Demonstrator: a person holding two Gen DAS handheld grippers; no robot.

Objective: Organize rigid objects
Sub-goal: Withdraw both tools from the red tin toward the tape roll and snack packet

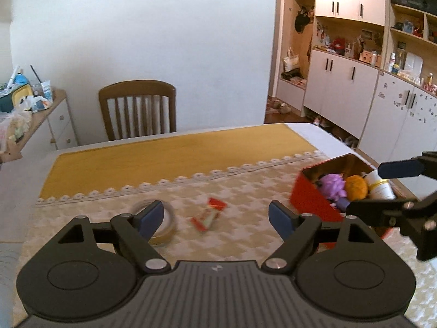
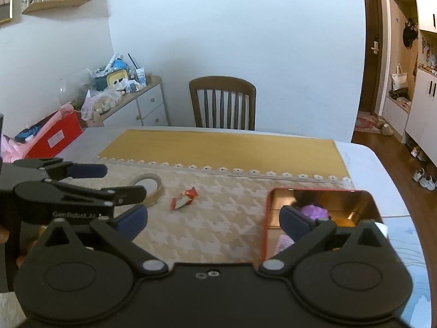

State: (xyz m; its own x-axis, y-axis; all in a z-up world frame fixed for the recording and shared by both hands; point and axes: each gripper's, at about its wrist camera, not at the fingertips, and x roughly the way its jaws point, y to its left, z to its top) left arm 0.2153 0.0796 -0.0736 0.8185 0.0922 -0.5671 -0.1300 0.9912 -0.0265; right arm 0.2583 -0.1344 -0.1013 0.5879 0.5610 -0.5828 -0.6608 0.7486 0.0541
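Note:
A roll of clear tape (image 1: 170, 228) (image 2: 154, 188) and a red snack packet (image 1: 209, 214) (image 2: 184, 198) lie on the patterned cloth. To the right stands an open red tin (image 1: 311, 203) (image 2: 269, 218) holding a purple toy (image 1: 331, 186) (image 2: 314, 211), an orange ball (image 1: 355, 187) and a white bottle (image 1: 383, 194). My left gripper (image 1: 215, 218) (image 2: 114, 181) is open and empty, its left finger in front of the tape and the packet lying beyond the gap. My right gripper (image 2: 213, 218) (image 1: 381, 188) is wide open and empty, its right finger over the tin's near corner.
A mustard-yellow band (image 1: 164, 158) covers the far half of the table. A wooden chair (image 1: 136, 109) (image 2: 222, 104) stands behind it against the wall. A cluttered side cabinet (image 2: 131, 95) and a red box (image 2: 57, 136) are at the left; cupboards (image 1: 341, 90) line the right.

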